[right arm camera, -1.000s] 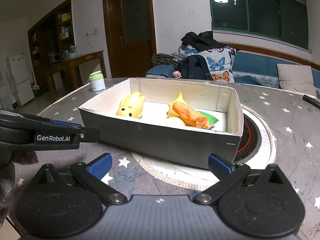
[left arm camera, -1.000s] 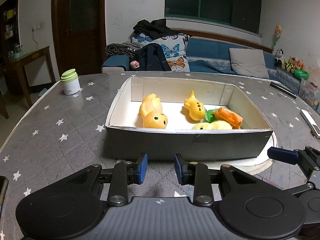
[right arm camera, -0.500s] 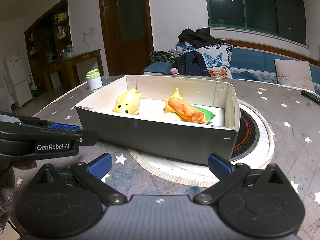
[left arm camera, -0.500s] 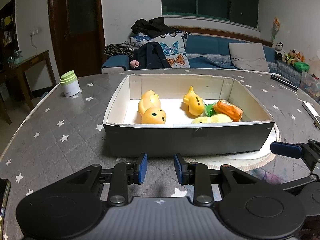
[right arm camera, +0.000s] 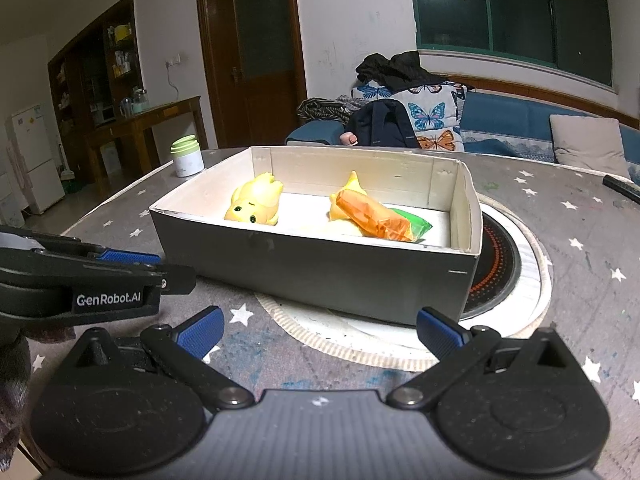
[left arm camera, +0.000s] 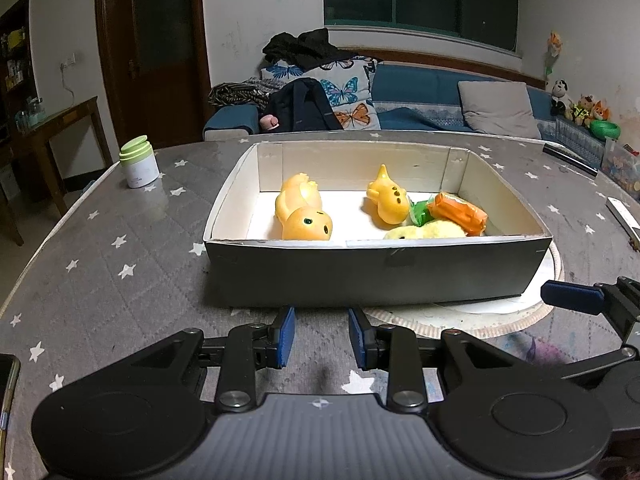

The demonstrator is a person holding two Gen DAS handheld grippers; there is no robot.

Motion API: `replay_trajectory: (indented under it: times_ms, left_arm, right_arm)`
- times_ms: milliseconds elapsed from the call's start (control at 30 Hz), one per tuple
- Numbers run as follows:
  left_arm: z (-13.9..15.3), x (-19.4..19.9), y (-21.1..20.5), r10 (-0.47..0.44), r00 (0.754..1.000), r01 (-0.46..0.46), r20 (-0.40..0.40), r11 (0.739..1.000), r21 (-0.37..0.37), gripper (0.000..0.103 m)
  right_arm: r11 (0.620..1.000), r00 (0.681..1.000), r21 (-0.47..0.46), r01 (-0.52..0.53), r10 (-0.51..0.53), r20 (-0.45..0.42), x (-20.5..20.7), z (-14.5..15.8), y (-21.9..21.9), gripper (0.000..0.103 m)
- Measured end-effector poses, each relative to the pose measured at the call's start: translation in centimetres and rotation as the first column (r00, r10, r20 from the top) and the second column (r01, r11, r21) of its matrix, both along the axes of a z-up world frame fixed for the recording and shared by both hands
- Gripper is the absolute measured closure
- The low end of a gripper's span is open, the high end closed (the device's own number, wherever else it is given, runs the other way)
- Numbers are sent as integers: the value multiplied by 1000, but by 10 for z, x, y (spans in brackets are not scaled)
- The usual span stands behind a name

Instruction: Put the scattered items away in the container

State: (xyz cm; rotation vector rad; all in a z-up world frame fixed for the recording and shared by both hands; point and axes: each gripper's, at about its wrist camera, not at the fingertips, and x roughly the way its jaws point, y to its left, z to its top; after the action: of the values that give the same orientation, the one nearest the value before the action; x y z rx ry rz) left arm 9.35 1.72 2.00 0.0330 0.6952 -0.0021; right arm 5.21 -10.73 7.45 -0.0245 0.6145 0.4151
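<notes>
Both claws hang empty: the left gripper (left arm camera: 320, 336) narrowly parted, the right gripper (right arm camera: 318, 330) wide. Pushing toward twelve o'clock could shove the box (left arm camera: 372, 272) off its round mat (right arm camera: 516, 300), spilling the toys (left arm camera: 304, 216).

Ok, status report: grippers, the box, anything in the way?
Left gripper narrowly open, empty; right gripper wide open, empty. Toys sit inside the box. Only a white jar stands outside it, apart.

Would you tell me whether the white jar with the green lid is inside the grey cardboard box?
No, the white jar with the green lid stands on the table outside the grey cardboard box.
</notes>
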Motion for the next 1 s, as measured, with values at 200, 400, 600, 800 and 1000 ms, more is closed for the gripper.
replay_trajectory:
  times_ms: [200,400,600,800,1000]
  left_arm:
    - [0,0,-2,-5,1000,5,0,1000,5,71]
    - [-2,1,-2,5,1000,-5,-11,1000,19,71]
    - [-4,2,-1,17,1000,-17,-17,999,28,71]
    - [-4,2,-1,21,1000,-21,-15,999,32,71]
    - [-5,2,0,28,999,-28,-15,999,35,71]
  right_arm:
    - [1000,1000,6,4,-4,-4,1,-1,-1,0]
    - [1000,1000,0,4,-4,-5,1,-1,-1,0]
    - [1000,1000,-10,8,-8,-6,1,-2,0,0]
    - [1000,1000,-14,5,-5,-6,0,-1,0,0]
    - [1000,1000,-18,9,-9,-8,0,-1,0,0]
